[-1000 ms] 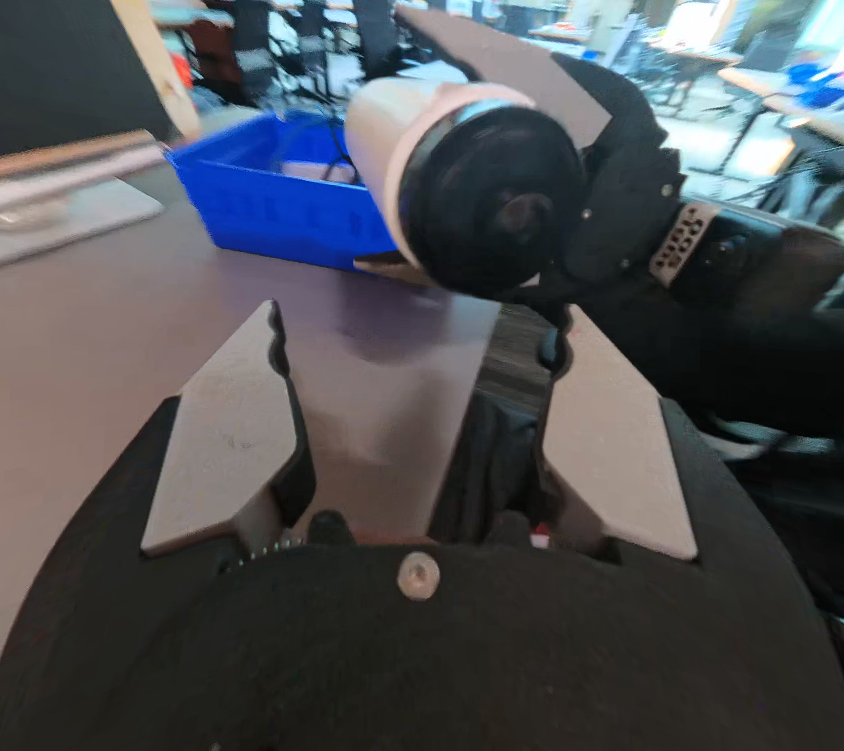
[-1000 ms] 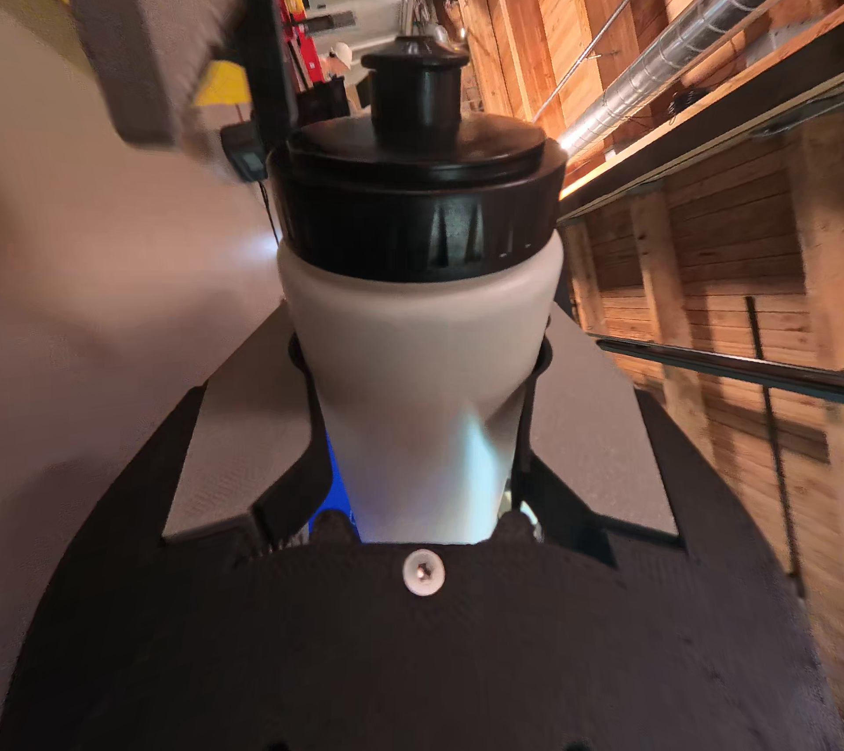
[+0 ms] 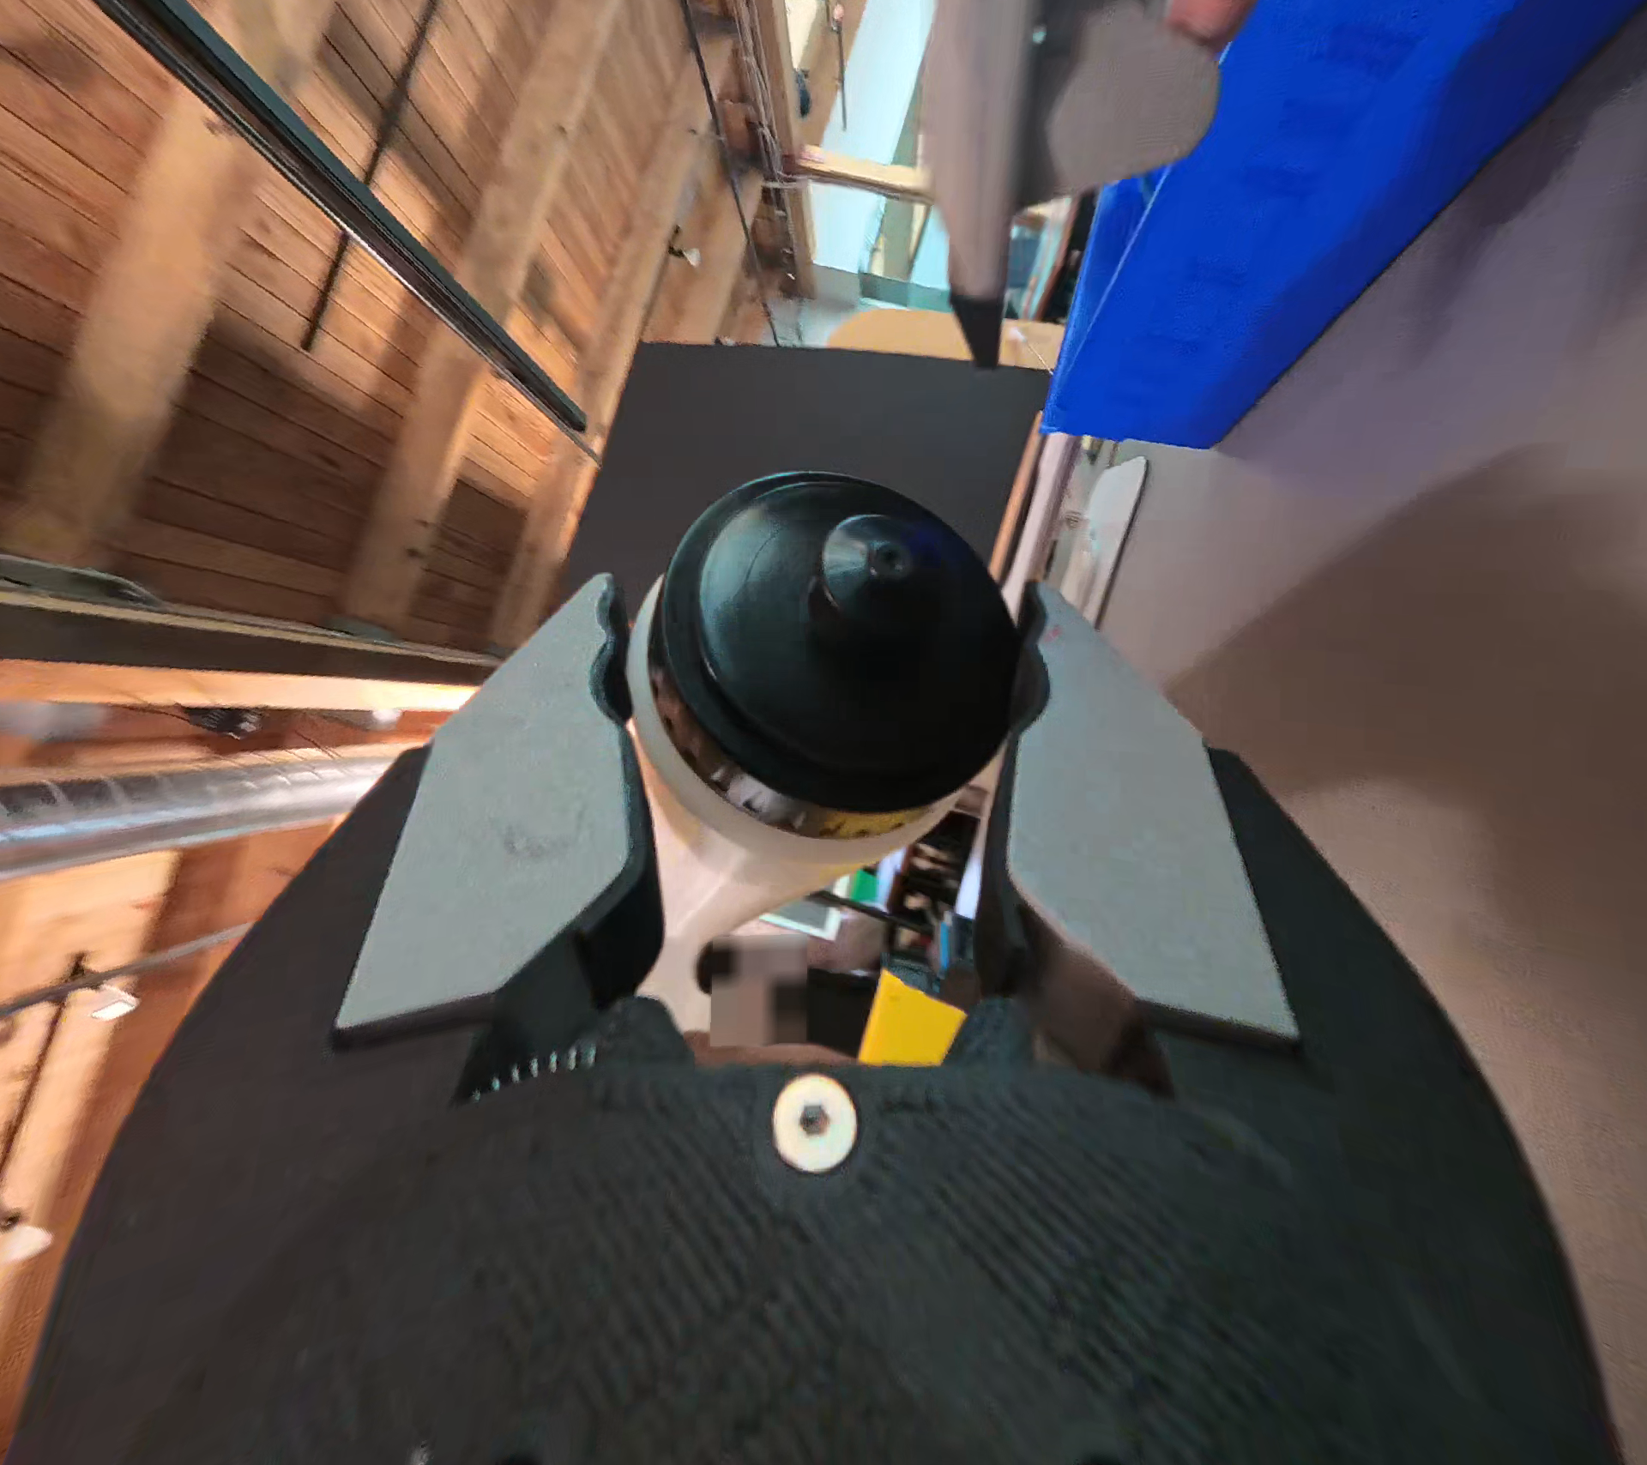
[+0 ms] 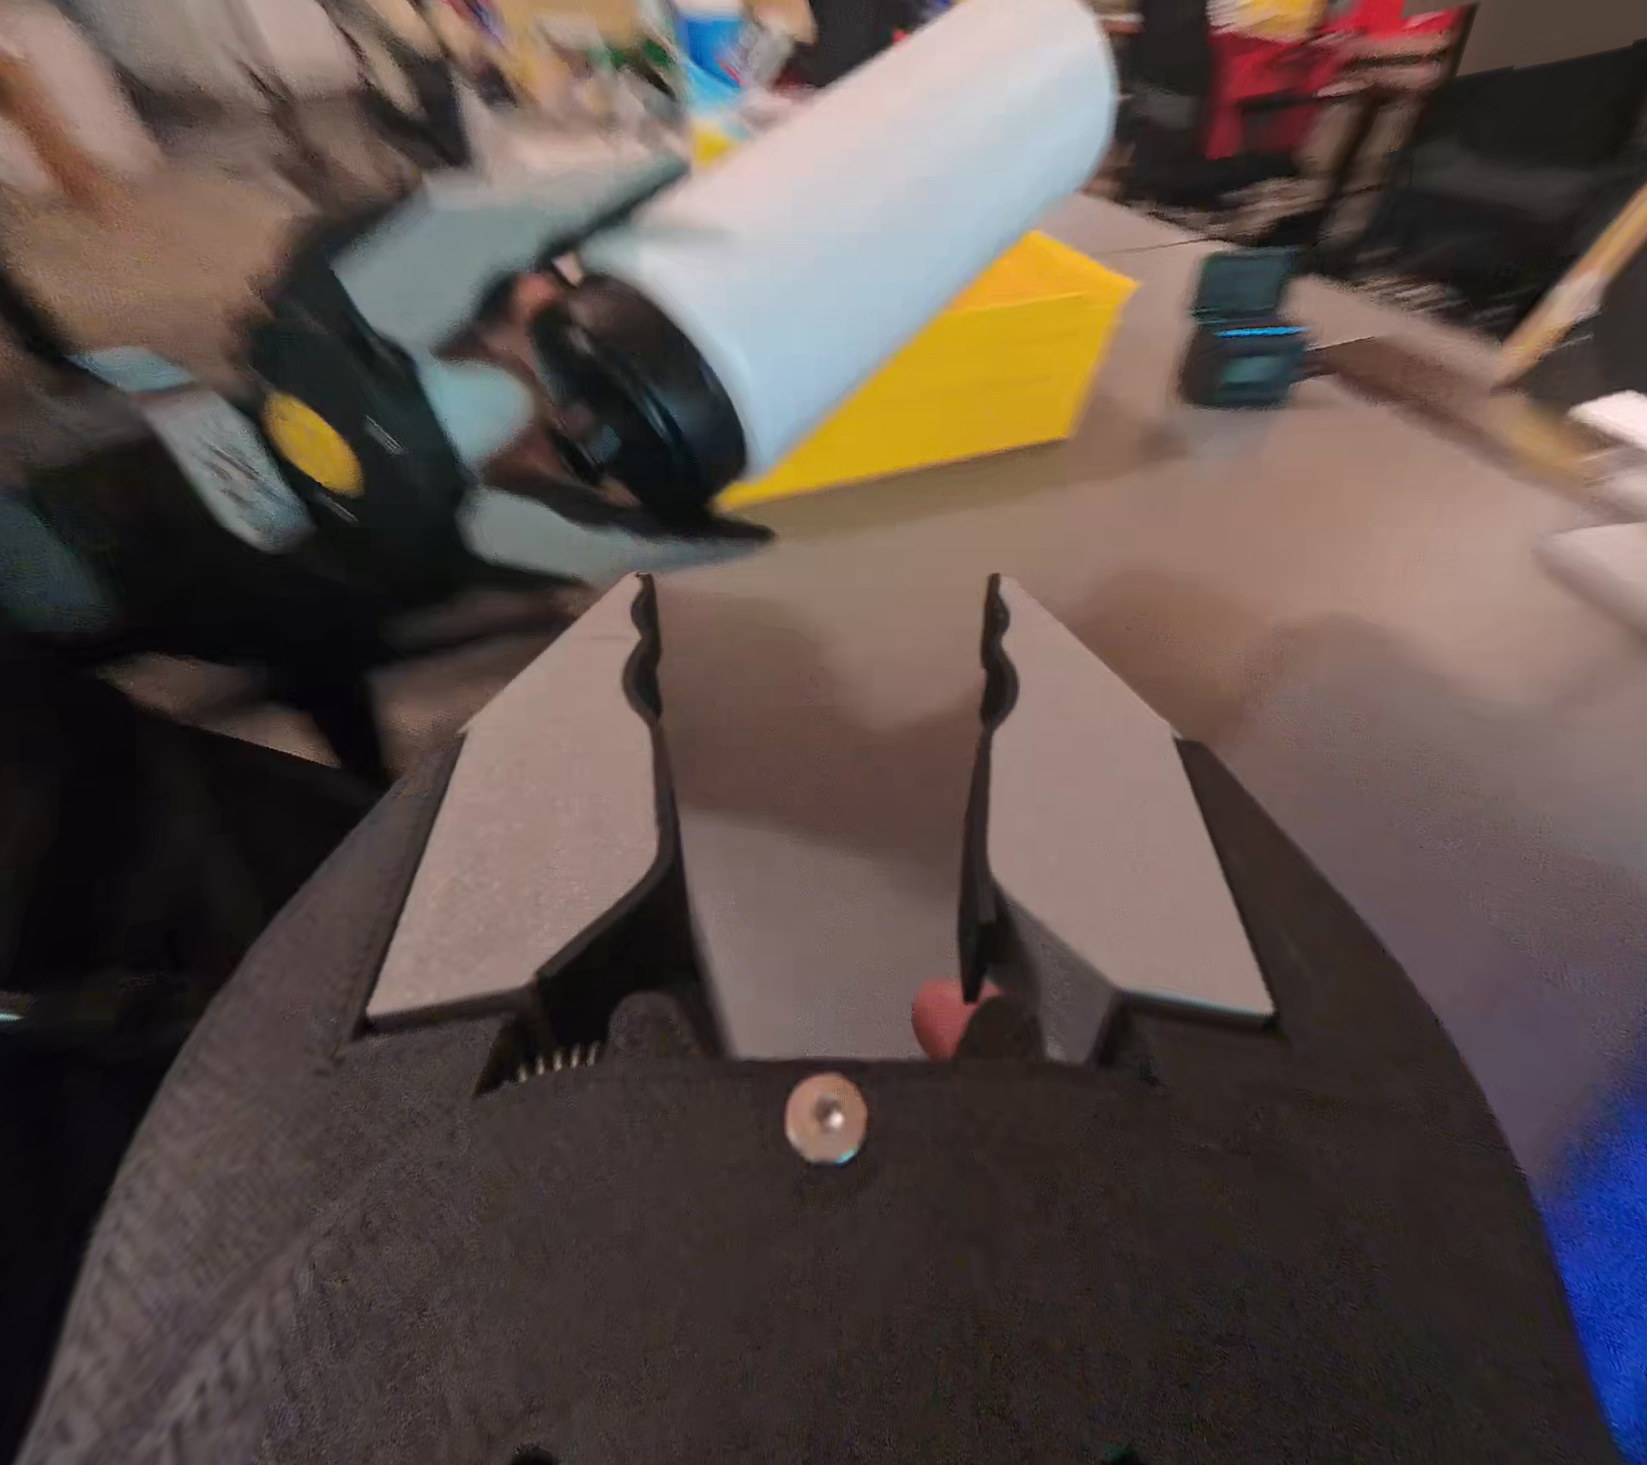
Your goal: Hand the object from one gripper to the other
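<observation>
One bottle (image 4: 856, 219), clenched by the left hand-held gripper (image 3: 824, 700), lies at eleven o'clock from the released right hand-held gripper (image 4: 820, 620).

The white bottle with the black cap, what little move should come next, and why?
Probably back the empty right tool a little farther away. The white plastic bottle with the black cap is already clamped near its cap by the left tool, held in the air above the brown table. The right tool's jaws stand open with nothing between them, so the handover looks done.
</observation>
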